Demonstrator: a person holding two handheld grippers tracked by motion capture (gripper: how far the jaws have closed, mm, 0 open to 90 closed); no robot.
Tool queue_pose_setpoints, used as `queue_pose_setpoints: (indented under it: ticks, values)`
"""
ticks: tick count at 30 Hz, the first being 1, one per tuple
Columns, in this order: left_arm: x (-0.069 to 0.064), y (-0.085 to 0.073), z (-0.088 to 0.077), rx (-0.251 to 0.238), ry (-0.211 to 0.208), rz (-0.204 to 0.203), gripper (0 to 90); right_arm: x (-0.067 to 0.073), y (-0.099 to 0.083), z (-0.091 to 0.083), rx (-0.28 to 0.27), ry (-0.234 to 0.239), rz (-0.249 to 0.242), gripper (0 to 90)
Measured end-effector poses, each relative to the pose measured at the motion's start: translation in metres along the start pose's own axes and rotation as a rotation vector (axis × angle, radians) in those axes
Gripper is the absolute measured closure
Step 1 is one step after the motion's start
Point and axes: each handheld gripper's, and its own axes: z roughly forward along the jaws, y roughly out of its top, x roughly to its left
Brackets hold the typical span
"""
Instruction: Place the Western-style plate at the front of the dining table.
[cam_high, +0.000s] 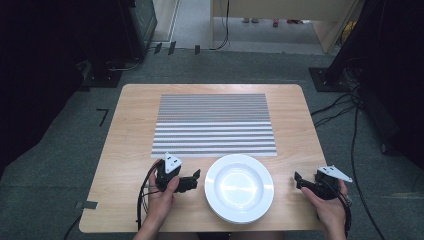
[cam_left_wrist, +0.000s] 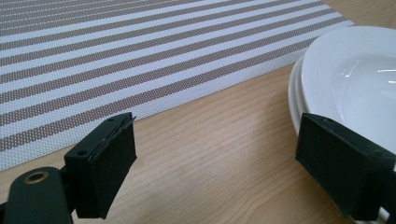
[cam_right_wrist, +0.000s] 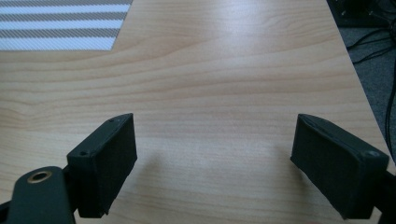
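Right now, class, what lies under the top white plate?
In the left gripper view a second white rim shows beneath the top white plate, so it rests on another plate. The table under the stack is covered.

Grey carpet (cam_high: 250, 65) surrounded the wooden worktop (cam_high: 130, 150); black cables (cam_high: 350, 125) trailed past its right edge, pale furniture (cam_high: 280, 10) beyond.

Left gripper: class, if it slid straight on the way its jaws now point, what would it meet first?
Probably the stack of white round plates. The open left gripper has its right-hand jaw already at their rim, with bare light wooden table between the jaws and the striped grey-and-white placemat beyond; depth is uncertain.
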Motion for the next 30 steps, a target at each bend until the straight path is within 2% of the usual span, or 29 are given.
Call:
queue_pose_setpoints:
  ticks: [8,12,13,16,22,26,27,30]
  values:
    - [-0.004,-0.001,-0.004,-0.020,-0.039,-0.032,11.8,0.011,0.004,-0.005,-0.027,0.016,0.002,15.2]
    - [-0.008,-0.003,-0.005,-0.023,-0.067,-0.031,11.8,0.021,0.007,-0.011,-0.063,0.026,-0.014,21.7]
    - [-0.012,-0.004,-0.005,-0.021,-0.077,-0.025,11.8,0.025,0.009,-0.014,-0.078,0.052,-0.017,27.8]
    - [-0.015,-0.006,-0.005,-0.018,-0.092,-0.024,11.9,0.031,0.010,-0.018,-0.095,0.098,-0.023,33.8]
    - [-0.020,-0.010,-0.003,-0.003,-0.105,-0.015,11.9,0.045,0.012,-0.025,-0.119,0.150,-0.024,44.1]
    - [-0.026,-0.013,-0.002,0.008,-0.119,-0.002,11.8,0.050,0.013,-0.028,-0.137,0.172,-0.011,47.0]
    - [-0.029,-0.014,-0.001,0.014,-0.129,-0.006,11.9,0.053,0.013,-0.030,-0.135,0.192,0.006,48.5]
    - [-0.032,-0.015,0.000,0.019,-0.146,0.004,12.4,0.058,0.014,-0.032,-0.138,0.211,0.004,49.1]
